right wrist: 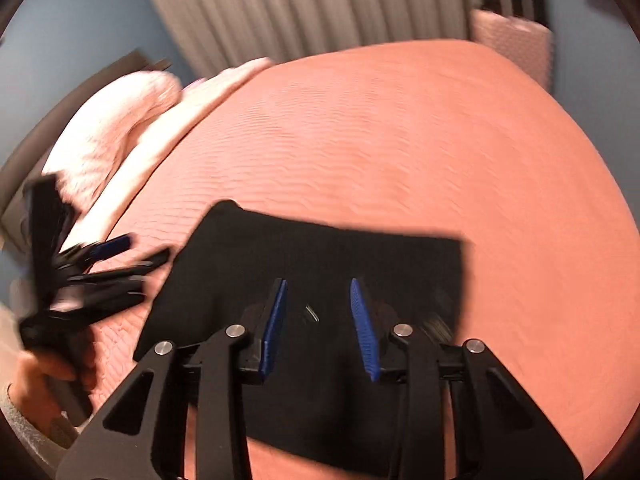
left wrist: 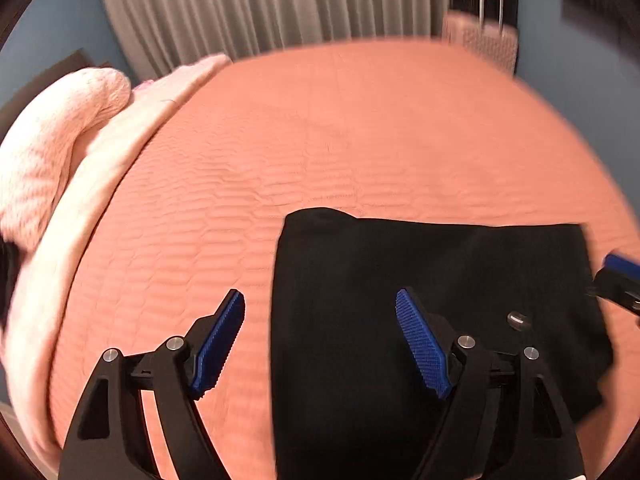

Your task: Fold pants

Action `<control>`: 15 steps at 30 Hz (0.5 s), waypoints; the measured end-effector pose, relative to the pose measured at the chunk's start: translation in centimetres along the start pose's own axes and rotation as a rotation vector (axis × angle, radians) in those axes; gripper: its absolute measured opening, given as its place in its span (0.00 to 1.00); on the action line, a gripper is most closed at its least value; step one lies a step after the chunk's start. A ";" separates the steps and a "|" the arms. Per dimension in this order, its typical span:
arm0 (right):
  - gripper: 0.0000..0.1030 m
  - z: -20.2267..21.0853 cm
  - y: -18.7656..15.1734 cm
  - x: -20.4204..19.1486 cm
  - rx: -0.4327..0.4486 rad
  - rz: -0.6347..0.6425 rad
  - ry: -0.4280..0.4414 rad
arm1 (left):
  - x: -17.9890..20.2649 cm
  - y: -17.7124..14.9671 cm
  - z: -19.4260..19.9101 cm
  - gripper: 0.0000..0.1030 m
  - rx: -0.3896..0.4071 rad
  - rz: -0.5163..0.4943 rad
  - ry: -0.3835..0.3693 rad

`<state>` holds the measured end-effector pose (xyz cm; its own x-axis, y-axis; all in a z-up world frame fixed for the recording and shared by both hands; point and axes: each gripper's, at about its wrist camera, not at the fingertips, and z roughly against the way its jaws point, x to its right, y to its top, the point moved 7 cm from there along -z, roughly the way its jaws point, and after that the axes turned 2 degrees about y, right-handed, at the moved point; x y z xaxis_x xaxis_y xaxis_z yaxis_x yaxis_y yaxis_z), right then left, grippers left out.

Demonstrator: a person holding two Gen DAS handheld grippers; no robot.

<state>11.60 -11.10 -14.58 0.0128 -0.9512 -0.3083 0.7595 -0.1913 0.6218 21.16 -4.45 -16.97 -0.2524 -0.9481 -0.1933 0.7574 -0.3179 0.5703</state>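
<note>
Black pants (left wrist: pixel 420 280) lie folded into a flat, roughly rectangular block on the salmon quilted bedspread (left wrist: pixel 320 128), near its close edge. Far edge straight; near left corner rounded. One small metal button (left wrist: pixel 519 320) shows on top.

Left gripper (left wrist: pixel 320 308): jaws wide apart, holding nothing, straddling the pants' left edge. Right gripper (right wrist: pixel 320 292): jaws moderately apart, empty, over the pants' middle.

Near edge of pants hidden behind gripper frames. Heavy motion blur; fabric folds not resolvable. Pink pillows (left wrist: pixel 60 148) at left, blurred
</note>
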 end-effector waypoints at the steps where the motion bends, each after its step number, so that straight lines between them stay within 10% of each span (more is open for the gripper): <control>1: 0.31 -1.2 0.8 0.1 -0.004 -0.012 0.005 | -0.1 0.3 -1.7 0.71 -0.044 0.013 -0.016; 4: 0.31 -4.0 2.4 1.4 -0.009 -0.037 0.026 | -2.1 0.3 -5.1 0.72 -0.107 0.040 -0.015; 6: 0.29 -8.9 0.9 4.4 -0.181 -0.057 -0.014 | -2.5 -1.0 -7.8 0.82 -0.175 0.029 -0.038; 8: 0.00 -9.3 1.0 6.0 -0.153 -0.148 0.016 | -3.5 -0.7 -8.9 0.88 -0.184 0.062 -0.071; 15: 0.08 -3.4 0.4 7.7 -0.059 -0.173 -0.049 | -5.3 0.5 -7.0 0.81 -0.143 0.109 -0.092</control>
<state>14.21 -17.71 -19.11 -0.1517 -0.9162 -0.3709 0.7843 -0.3399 0.5190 27.08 0.41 -21.20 -0.2131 -0.9752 -0.0593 0.8596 -0.2160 0.4630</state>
